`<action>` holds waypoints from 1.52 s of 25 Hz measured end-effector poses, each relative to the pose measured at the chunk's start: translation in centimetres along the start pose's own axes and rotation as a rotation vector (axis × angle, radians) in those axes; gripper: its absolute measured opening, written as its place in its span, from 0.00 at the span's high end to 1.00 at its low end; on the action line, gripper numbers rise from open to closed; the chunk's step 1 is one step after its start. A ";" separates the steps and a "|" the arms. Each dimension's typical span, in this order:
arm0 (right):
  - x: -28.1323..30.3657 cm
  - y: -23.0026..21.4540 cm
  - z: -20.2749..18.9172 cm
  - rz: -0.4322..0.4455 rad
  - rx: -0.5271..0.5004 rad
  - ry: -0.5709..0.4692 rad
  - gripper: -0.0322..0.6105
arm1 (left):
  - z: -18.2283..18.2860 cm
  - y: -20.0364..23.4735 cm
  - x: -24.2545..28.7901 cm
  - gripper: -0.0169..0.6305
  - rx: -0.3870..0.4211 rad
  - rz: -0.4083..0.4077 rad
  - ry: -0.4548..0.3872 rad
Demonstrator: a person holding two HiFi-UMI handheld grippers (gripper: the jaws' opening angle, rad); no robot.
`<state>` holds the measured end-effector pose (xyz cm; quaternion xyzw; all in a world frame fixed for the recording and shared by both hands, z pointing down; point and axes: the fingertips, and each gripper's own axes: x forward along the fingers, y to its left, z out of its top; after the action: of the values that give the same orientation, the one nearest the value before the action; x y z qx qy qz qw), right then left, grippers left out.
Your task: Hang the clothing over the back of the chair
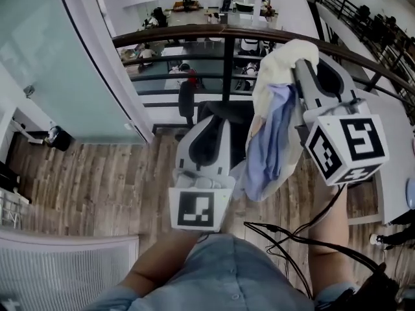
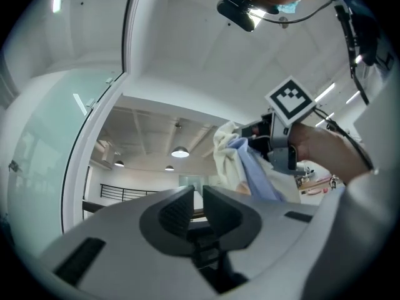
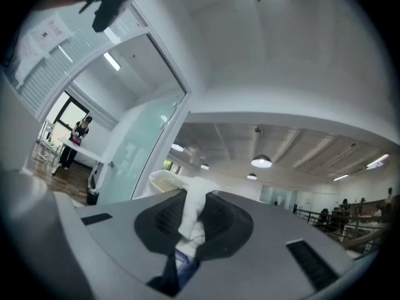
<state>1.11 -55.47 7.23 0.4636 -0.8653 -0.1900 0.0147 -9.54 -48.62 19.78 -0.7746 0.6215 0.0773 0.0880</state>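
Head view has the right gripper [image 1: 303,65] raised high, its jaws clenched on a bunched cream and pale blue garment [image 1: 269,135] that trails down between the two tools. Below and beyond it sits the black chair [image 1: 222,112], close against a balcony railing [image 1: 194,36]. The left gripper [image 1: 214,125] has its jaws nearly together with nothing between them, so only one pinch carries the cloth.

The main risk, as I judge it, is the bunching: let go as a wad, the garment would likely perch on the chair back and slide off one side instead of draping. Overshooting is worse, since the railing stands just behind and the open floor lies below. The loose tail could also drag on the seat and pull the fabric out of the grip
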 end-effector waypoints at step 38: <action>-4.0 0.2 -9.3 0.064 0.094 0.211 0.70 | -1.8 -1.9 -0.1 0.90 -0.010 -0.031 0.044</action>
<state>5.15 -55.10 16.56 0.4536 -0.8812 -0.0985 0.0899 -7.70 -48.56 21.59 -0.7860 0.6109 0.0621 0.0718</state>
